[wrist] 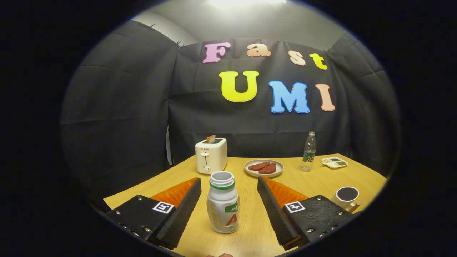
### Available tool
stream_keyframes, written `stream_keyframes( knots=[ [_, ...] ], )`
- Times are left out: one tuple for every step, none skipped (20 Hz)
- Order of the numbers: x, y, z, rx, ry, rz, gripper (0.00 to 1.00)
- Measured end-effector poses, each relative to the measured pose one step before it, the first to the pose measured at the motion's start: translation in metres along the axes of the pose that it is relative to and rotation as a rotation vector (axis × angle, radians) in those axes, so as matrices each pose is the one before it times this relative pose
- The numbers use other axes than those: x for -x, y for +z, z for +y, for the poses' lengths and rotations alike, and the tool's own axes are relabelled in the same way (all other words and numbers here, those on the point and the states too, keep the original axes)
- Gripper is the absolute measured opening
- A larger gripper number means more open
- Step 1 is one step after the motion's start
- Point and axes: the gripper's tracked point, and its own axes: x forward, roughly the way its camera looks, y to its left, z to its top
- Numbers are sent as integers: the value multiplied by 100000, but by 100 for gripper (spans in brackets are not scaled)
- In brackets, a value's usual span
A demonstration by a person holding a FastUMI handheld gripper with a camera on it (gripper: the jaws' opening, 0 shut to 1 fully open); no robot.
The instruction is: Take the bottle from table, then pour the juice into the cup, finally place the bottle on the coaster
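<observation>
A small white bottle (223, 203) with a green neck ring and no cap stands upright on the wooden table (314, 178). It sits between the two fingers of my gripper (228, 198), which is open, with a gap on each side of the bottle. A white cup (346, 195) with a dark inside stands to the right, just past the right finger, and a thin wooden piece (354, 206) pokes out beside it.
Beyond the fingers stand a white toaster (210, 155) with toast in its slot, a plate of brown meat slices (264, 167), a clear water bottle (309, 151) and a small white sauce tray (334, 162). Black cloth walls close the table's back.
</observation>
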Motion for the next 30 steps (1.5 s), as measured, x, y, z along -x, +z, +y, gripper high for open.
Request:
stream_keyframes(
  knots=[
    [-409,-691,27,-211,-214,1646,97],
    [-284,-629,37,216,-124,1499,97],
    [-298,-534,-65,426,-296,1440,97],
    [-217,-573,99,-77,159,1222,97],
    [-280,-369,69,-297,36,975,97],
    [-232,-510,-115,-407,-332,905,97],
    [-282,-368,-32,-458,-321,882,97],
    [-239,-401,170,-524,-28,870,97],
    [-206,-432,37,7,-265,1274,97],
    [-178,-480,111,131,83,921,97],
    [-176,-318,143,41,259,880,97],
    [-201,-536,109,-235,418,825,97],
    [-154,-521,196,-429,694,895,97],
    [-180,-365,28,-425,226,961,97],
    [-171,-364,-65,138,-561,1207,97],
    [-45,-523,-69,287,-265,1476,97],
    [-141,-510,47,188,250,1704,97],
    [-187,-546,183,611,266,1695,97],
    [-54,-413,53,892,63,1375,97],
    [22,-181,57,824,267,598,97],
    [-69,-184,155,131,673,174,97],
    [-42,65,259,-333,1312,-570,97],
    [-211,-85,71,-254,325,-258,96],
    [-43,98,-101,70,-609,76,92],
    [-210,-107,5,-326,92,273,85],
    [-123,45,-72,-802,-56,177,83],
    [25,29,146,-579,389,-55,82],
    [-127,38,-74,-388,317,324,77],
    [89,12,113,-479,367,371,77],
    [78,135,159,-263,563,32,77]
  ],
)
